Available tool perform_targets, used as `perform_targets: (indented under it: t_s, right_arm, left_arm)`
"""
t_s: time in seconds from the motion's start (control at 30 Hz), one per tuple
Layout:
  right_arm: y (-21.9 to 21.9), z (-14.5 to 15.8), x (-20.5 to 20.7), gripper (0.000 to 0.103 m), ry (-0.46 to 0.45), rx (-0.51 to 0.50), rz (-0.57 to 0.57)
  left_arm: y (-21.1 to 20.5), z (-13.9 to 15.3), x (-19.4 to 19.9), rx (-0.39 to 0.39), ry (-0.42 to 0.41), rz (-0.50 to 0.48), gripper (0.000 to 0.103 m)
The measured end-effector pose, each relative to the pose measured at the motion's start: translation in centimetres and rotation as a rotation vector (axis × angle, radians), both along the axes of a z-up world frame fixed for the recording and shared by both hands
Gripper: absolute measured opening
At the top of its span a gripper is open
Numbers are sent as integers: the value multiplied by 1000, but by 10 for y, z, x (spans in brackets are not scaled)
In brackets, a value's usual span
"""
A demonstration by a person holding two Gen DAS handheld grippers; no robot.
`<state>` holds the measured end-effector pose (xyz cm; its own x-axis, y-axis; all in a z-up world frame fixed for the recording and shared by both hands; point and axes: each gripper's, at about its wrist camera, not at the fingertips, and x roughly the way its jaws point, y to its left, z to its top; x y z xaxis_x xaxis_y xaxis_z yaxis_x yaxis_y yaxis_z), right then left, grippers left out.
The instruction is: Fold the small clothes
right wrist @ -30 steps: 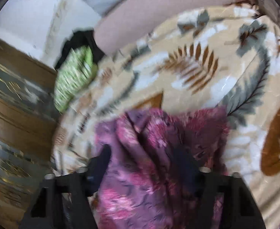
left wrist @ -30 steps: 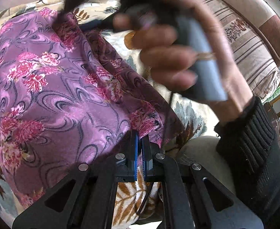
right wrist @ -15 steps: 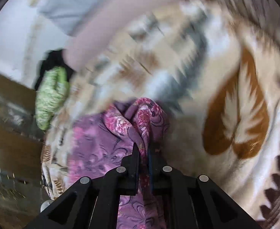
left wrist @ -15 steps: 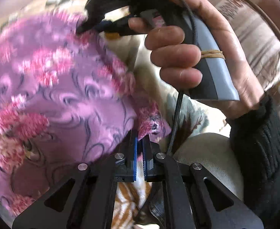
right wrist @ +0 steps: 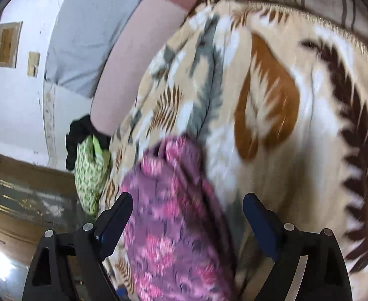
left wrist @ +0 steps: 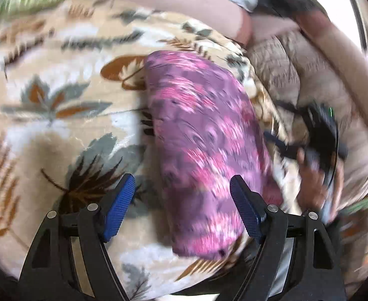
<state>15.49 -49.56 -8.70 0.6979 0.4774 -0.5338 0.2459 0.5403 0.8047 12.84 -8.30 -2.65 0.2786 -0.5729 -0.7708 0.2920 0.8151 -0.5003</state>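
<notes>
Both grippers, left and right, have just let go: their fingers are spreading, pinching nothing. The purple floral garment now lies folded on the leaf-print blanket, so this fold looks finished.

Left hand-held gripper – jaws opening, tilted down; right hand-held gripper – jaws opening too.

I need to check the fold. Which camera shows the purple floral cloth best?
The left wrist view: the purple floral cloth lies there as a whole folded strip on the blanket, though blurred. The right wrist view shows only its near end, cut off by the frame's bottom edge.
</notes>
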Motion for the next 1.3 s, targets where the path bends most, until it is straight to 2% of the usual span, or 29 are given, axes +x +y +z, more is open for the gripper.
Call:
perform_targets:
  t_s: [0.07, 0.17, 0.23, 0.27, 0.3, 0.4, 0.47, 0.53, 0.6, 0.63, 0.67, 0.7, 0.73, 0.77, 0.87, 0.93, 1.0, 1.07, 1.17, 1.23, 1.27, 1.3]
  right_arm:
    - [8, 3, 8, 89, -1, -17, 46]
    - [25, -2, 35, 84, 66, -125, 120]
    - [32, -8, 51, 69, 111, -207, 154]
    - [33, -15, 57, 64, 137, -213, 163]
    - [35, -20, 61, 57, 158, -202, 163]
    - [29, -26, 64, 52, 138, -131, 159]
    - [25, -30, 64, 51, 136, -116, 167]
    - [18, -37, 69, 51, 134, -72, 152]
    - [13, -44, 74, 51, 130, -23, 133]
    - [12, -46, 76, 51, 131, -8, 129]
    - [13, -44, 76, 51, 130, -8, 133]
    - [17, -43, 76, 40, 125, -5, 145]
    - [21, -43, 76, 23, 121, 26, 168]
    - [28, -40, 74, 21, 116, 33, 180]
    - [56, -11, 73, 18, 66, -81, 212]
    - [82, 3, 78, 18, 29, -80, 239]
    - [113, 9, 89, 17, 15, -66, 270]
    - [147, 10, 106, 17, 4, -79, 308]
    - [185, -8, 137, 17, 41, -77, 312]
    - [201, -19, 150, 17, 101, -136, 321]
    - [207, -22, 146, 17, 109, -175, 324]
    - [208, -20, 133, 17, 96, -196, 311]
  left_arm:
    - [9, -11, 21, -31, 54, 46, 79]
    - [2, -10, 39, -60, 81, 85, 79]
    - [-5, -9, 57, -87, 108, 96, 79]
    - [-10, -12, 67, -88, 130, 99, 79]
    - [-15, -15, 79, -87, 147, 110, 79]
    - [-23, -39, 105, -101, 226, 155, 78]
    - [-32, -59, 122, -130, 290, 159, 78]
    - [-34, -63, 130, -149, 289, 183, 78]
    - [-37, -61, 131, -141, 287, 192, 70]
    - [-39, -60, 131, -141, 296, 175, 52]
    - [-39, -59, 132, -147, 317, 171, 46]
    - [-36, -56, 132, -160, 326, 174, 39]
    - [-32, -50, 130, -174, 323, 164, 31]
    - [-27, -41, 127, -174, 313, 158, 29]
    - [1, -15, 116, -201, 281, 137, 27]
    - [28, -2, 119, -210, 250, 155, 27]
    - [60, 12, 139, -214, 235, 188, 27]
    - [90, 23, 168, -178, 230, 221, 28]
    - [114, 23, 187, -34, 209, 266, 37]
    - [131, 18, 178, 98, 164, 301, 37]
    - [141, 14, 166, 120, 145, 285, 37]
    - [153, 9, 148, 108, 133, 272, 37]
